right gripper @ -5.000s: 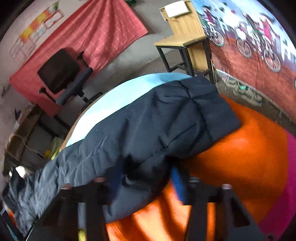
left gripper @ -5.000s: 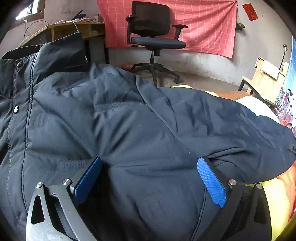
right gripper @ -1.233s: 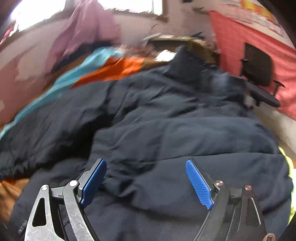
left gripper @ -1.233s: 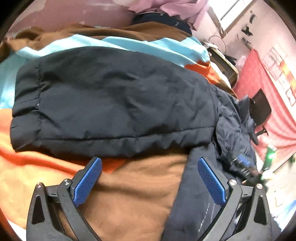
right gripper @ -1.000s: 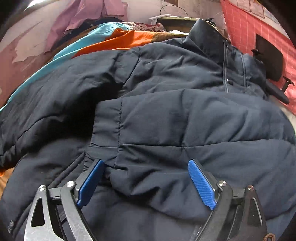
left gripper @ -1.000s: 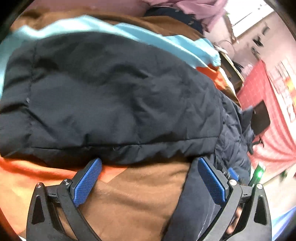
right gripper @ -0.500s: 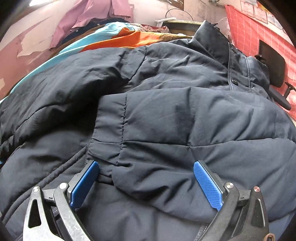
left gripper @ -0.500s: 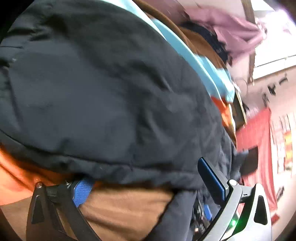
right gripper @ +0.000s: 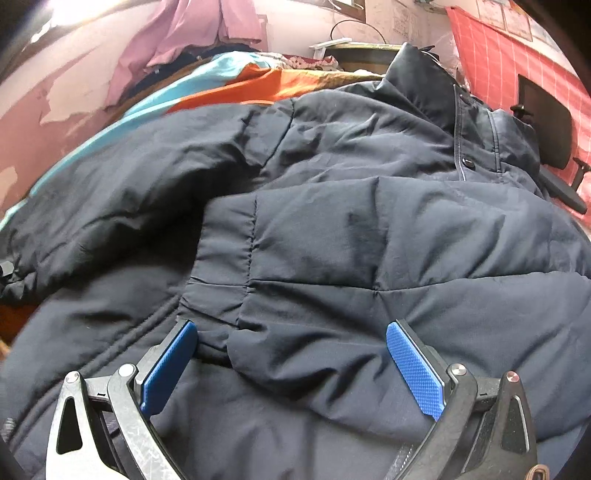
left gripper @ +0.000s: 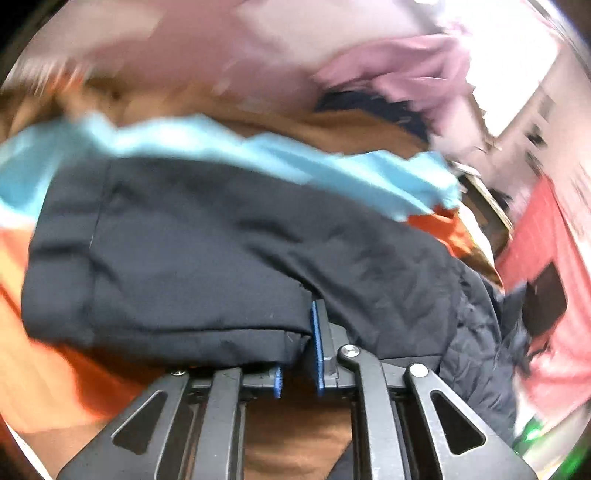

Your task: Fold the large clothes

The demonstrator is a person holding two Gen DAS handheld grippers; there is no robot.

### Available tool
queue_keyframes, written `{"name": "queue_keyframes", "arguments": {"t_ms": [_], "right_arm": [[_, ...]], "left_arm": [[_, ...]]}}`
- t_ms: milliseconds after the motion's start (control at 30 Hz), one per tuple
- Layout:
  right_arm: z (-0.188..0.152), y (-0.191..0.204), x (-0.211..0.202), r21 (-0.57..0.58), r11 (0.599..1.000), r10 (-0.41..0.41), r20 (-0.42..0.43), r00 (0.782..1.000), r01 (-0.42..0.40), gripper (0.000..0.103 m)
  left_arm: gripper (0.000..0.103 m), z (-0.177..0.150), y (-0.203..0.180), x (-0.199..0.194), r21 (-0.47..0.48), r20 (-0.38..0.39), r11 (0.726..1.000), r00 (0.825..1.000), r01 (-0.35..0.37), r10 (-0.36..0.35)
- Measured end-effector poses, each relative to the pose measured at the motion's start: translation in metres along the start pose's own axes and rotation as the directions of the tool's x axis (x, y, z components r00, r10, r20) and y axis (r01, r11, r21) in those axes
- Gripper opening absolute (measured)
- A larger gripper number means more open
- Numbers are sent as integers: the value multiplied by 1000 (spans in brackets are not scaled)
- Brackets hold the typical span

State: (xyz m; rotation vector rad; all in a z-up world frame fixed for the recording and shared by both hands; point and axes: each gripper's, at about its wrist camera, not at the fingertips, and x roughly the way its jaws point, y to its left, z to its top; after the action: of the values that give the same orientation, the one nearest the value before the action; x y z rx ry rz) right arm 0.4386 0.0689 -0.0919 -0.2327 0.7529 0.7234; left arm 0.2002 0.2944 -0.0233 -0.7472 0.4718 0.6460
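Note:
A dark navy padded jacket [right gripper: 406, 155] lies spread on a bed, collar at the far right. One sleeve [right gripper: 332, 240] is folded across its body. My right gripper [right gripper: 291, 328] stands open just over that sleeve's lower edge, its blue pads [right gripper: 413, 369] clear of the cloth. The other sleeve [left gripper: 184, 258] stretches out over the bedspread in the blurred left wrist view. My left gripper [left gripper: 301, 332] is closing its jaws on this sleeve's near edge, which is pinched between the pads and hides the left one.
An orange, light blue and brown bedspread [left gripper: 55, 369] lies under the jacket. Pink clothes [right gripper: 192, 33] hang on the wall behind the bed. A black office chair [right gripper: 546, 122] stands before a red cloth [right gripper: 491, 55] at the right.
My left gripper's jaws went from wide open to shut on the sleeve's edge, and the hand tipped upward, blurring the view. The right gripper stayed open and almost still.

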Motion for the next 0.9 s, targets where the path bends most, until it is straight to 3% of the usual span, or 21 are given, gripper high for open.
{"name": "queue_keyframes", "arguments": {"t_ms": [133,233,367,433,467,533,567,633,667,733,833,900], "right_arm": [[-1,-14,-24,98,993,60,-6,998,-59,103],[-9,-29,-56,179,982,58,-11,998,-55,103],[-32,-56,-108,301,953,7,66,998,-27,103],[-43,-72,-126,374,927,-27,115,993,-18,103],[-47,-82,-132,411,912,-39,128,991,-17,103],[-44,-100,-136,439,898,-42,109,993,-10,103],[-42,-108,-141,454,891,-63,117,991,3,103],[-40,-125,-154,498,867,-93,167,982,-2,103],[-41,-132,-160,519,855,-95,192,977,-19,103],[-39,-147,-169,544,838,-96,231,968,-47,103],[-40,-164,-182,556,828,-105,282,954,-73,103],[-42,-174,-188,562,820,-91,315,945,-109,103]], "left_arm": [[6,1,-42,-27,193,136,980,988,44,-71],[6,-3,-87,-47,367,204,924,959,111,-196],[5,-11,-145,-48,488,184,847,923,213,-338],[5,-21,-180,-47,557,128,780,899,285,-419],[5,-23,-192,-43,570,107,762,891,308,-440],[5,-38,-226,-36,628,10,678,867,382,-498],[5,-44,-237,-32,643,-20,654,861,400,-508],[5,-66,-269,-21,685,-134,565,841,461,-524],[5,-72,-279,-17,693,-162,542,835,475,-525],[5,-100,-307,-2,724,-252,461,819,513,-515],[5,-138,-333,22,735,-353,390,804,555,-479],[5,-161,-345,37,724,-416,363,791,587,-449]]}}
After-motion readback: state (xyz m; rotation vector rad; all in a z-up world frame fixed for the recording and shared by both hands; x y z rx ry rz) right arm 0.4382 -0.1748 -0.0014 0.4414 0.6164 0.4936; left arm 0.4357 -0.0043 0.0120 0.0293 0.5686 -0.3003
